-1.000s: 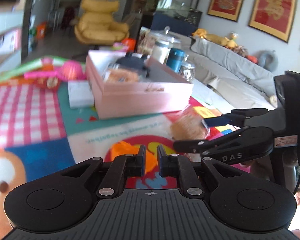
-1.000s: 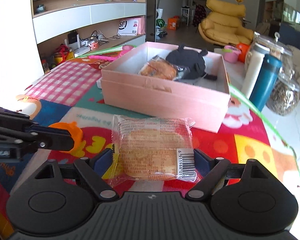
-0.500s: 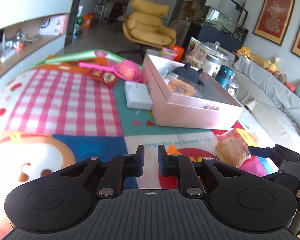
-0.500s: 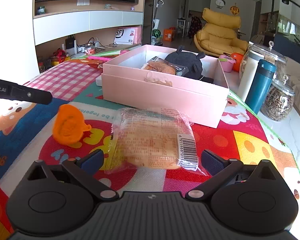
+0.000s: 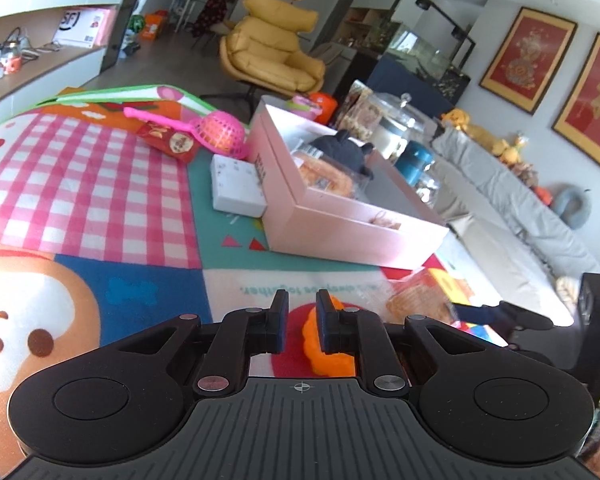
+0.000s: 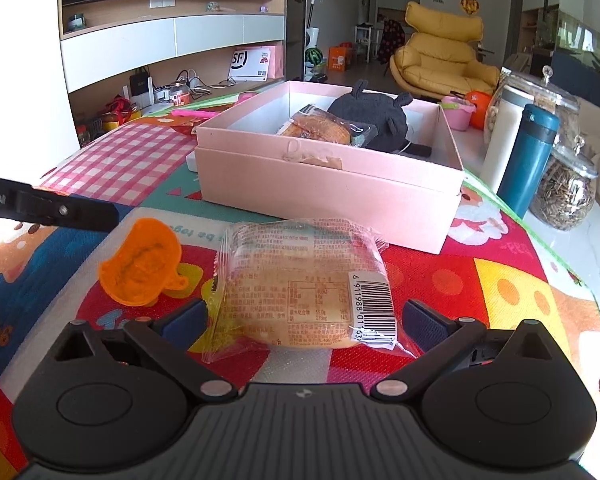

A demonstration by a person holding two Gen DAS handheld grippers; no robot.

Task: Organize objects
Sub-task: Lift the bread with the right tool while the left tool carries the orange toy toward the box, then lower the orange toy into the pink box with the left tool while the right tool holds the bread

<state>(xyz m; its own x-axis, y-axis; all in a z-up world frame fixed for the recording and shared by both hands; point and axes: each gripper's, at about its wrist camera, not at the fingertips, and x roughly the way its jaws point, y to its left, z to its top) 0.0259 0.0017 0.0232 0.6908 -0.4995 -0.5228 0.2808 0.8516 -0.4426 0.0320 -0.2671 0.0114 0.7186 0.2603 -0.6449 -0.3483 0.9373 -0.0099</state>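
Observation:
A pink box stands on the colourful mat and holds a wrapped bun and a dark plush toy. A wrapped pastry lies on the mat between the wide-open fingers of my right gripper. An orange toy mould lies left of it. My left gripper has its fingers close together with a narrow gap, empty, just above the orange mould. The box and pastry also show in the left wrist view.
A white box, a pink sieve and a red packet lie left of the pink box. A teal bottle, glass jars and a white cup stand to its right.
My left gripper has swung left and back, and now sits over the orange mould. My right gripper has opened wider and the pastry lies free on the mat.

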